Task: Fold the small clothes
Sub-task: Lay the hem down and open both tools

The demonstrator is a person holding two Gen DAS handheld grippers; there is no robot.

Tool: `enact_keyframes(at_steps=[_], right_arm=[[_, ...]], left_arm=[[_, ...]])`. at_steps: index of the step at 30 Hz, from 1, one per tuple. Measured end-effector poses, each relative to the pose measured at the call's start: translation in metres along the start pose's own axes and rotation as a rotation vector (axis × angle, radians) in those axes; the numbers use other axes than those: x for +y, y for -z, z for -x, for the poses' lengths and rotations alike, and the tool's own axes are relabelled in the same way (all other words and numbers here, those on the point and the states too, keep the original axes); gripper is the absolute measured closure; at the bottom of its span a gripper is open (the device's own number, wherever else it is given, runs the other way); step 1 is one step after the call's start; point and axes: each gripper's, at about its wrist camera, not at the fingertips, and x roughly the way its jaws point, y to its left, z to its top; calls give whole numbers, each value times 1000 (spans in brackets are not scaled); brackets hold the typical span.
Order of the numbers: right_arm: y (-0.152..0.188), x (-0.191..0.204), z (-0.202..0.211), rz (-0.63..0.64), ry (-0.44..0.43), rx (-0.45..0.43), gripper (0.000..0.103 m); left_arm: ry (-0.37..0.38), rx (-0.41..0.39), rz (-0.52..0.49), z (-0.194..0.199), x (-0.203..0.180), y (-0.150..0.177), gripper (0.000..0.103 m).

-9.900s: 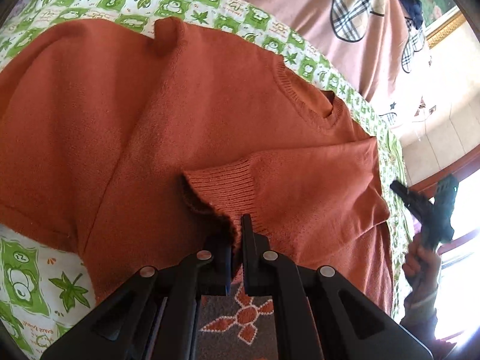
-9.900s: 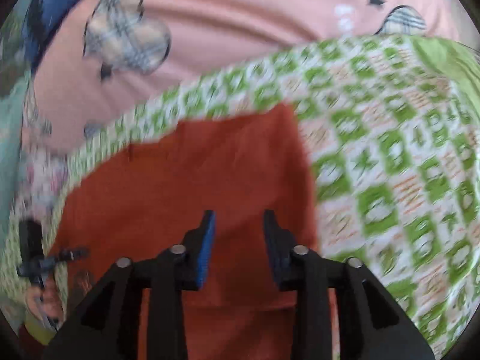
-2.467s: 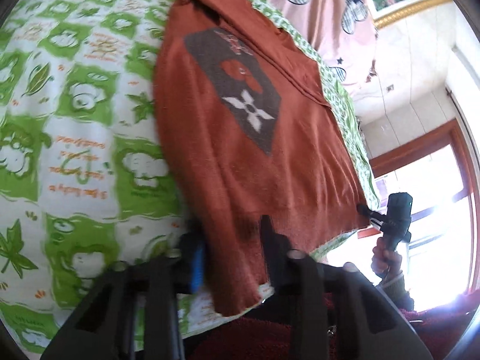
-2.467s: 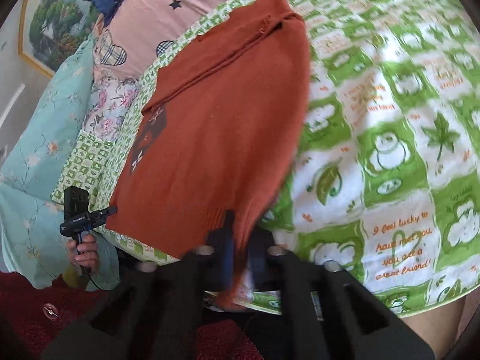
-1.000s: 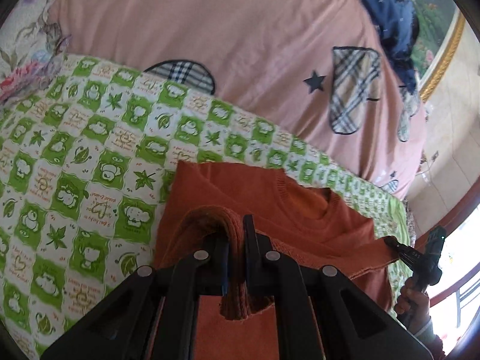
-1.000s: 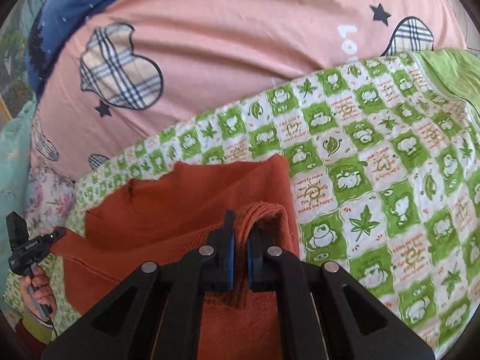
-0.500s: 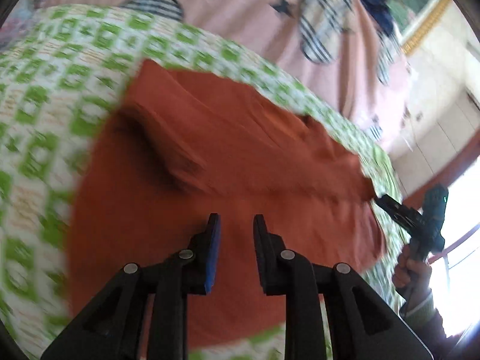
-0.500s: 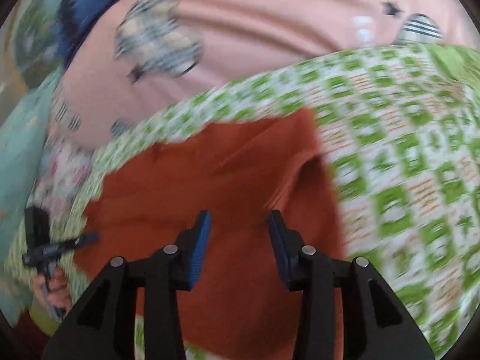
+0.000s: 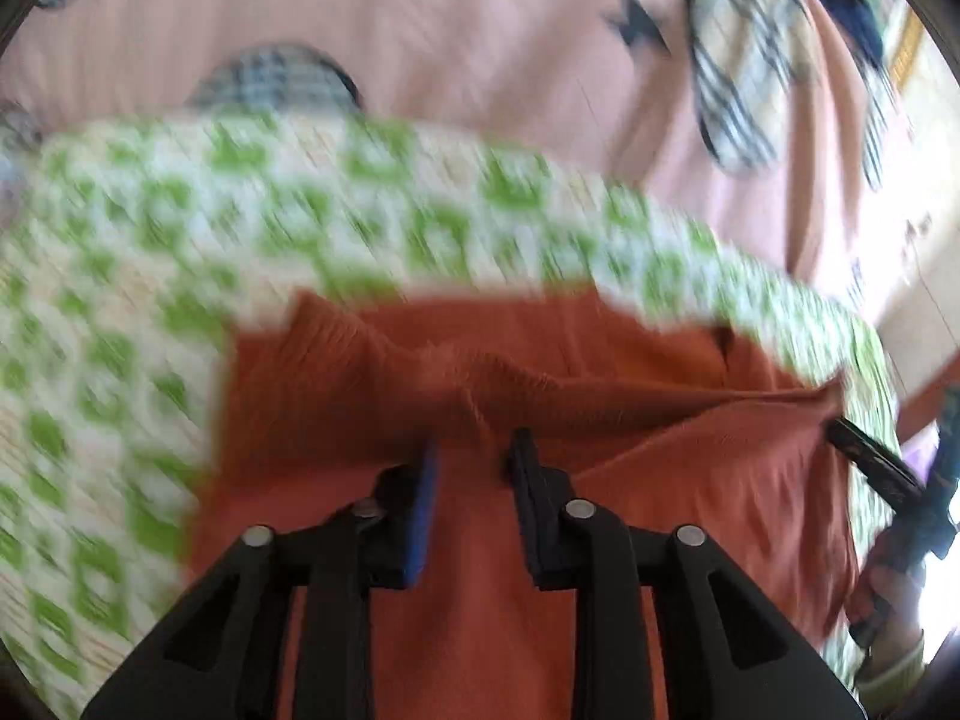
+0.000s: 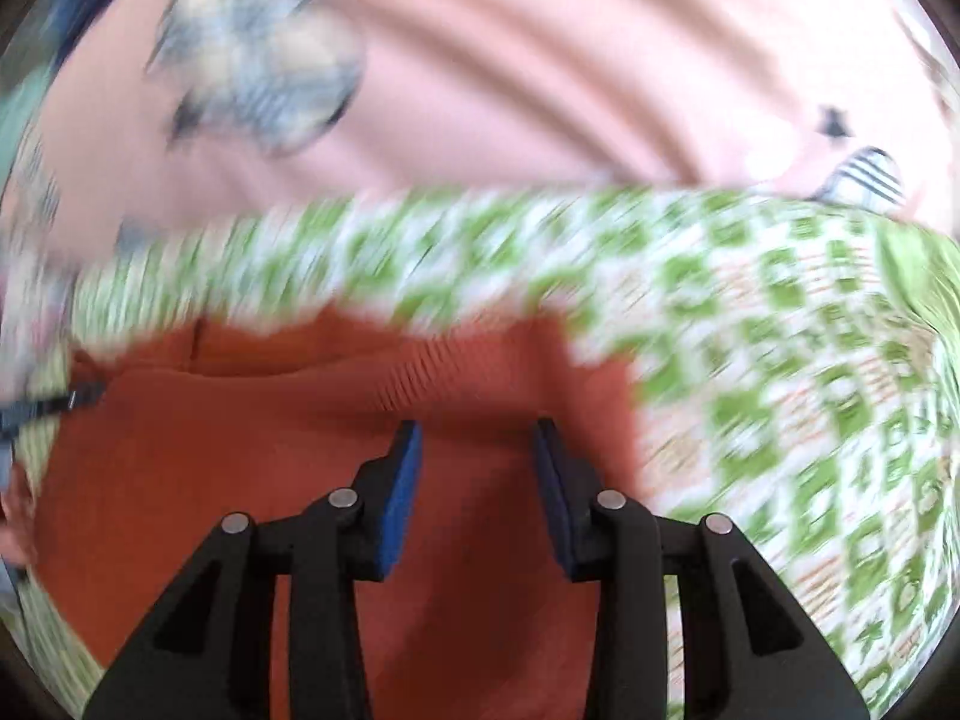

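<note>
An orange knit sweater [image 9: 630, 420] lies folded on the green-and-white quilt [image 9: 120, 330]; its ribbed hem edge rests across the upper part. It also shows in the right wrist view [image 10: 270, 432]. My left gripper [image 9: 471, 456] is open and empty, low over the sweater near its ribbed edge. My right gripper [image 10: 477, 438] is open and empty over the sweater's right part. Both views are motion-blurred.
A pink duvet [image 9: 420, 30] with plaid hearts and stars lies beyond the quilt [image 10: 810, 390]. The right gripper and the hand holding it show at the left wrist view's right edge [image 9: 882, 474]. The sweater's right edge borders bare quilt.
Both grippers held the hem shut one second ago, carried it up over the sweater and let go. Both are now open and have shifted over the folded sweater.
</note>
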Motion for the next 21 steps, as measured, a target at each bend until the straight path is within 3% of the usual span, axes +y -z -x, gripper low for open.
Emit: enact_keyframes(at_steps=[2, 6, 14, 21], right_arm=[[-12, -18, 6, -85, -18, -17, 62], [1, -18, 19, -89, -81, 2, 62], [70, -4, 49, -85, -183, 65, 62], [124, 5, 67, -165, -255, 94, 62]], left_arm=[[-32, -49, 35, 14, 11, -11, 56], [-9, -62, 70, 34, 18, 5, 56], [102, -7, 110, 73, 0, 118, 56], [143, 26, 158, 102, -7, 185, 53]])
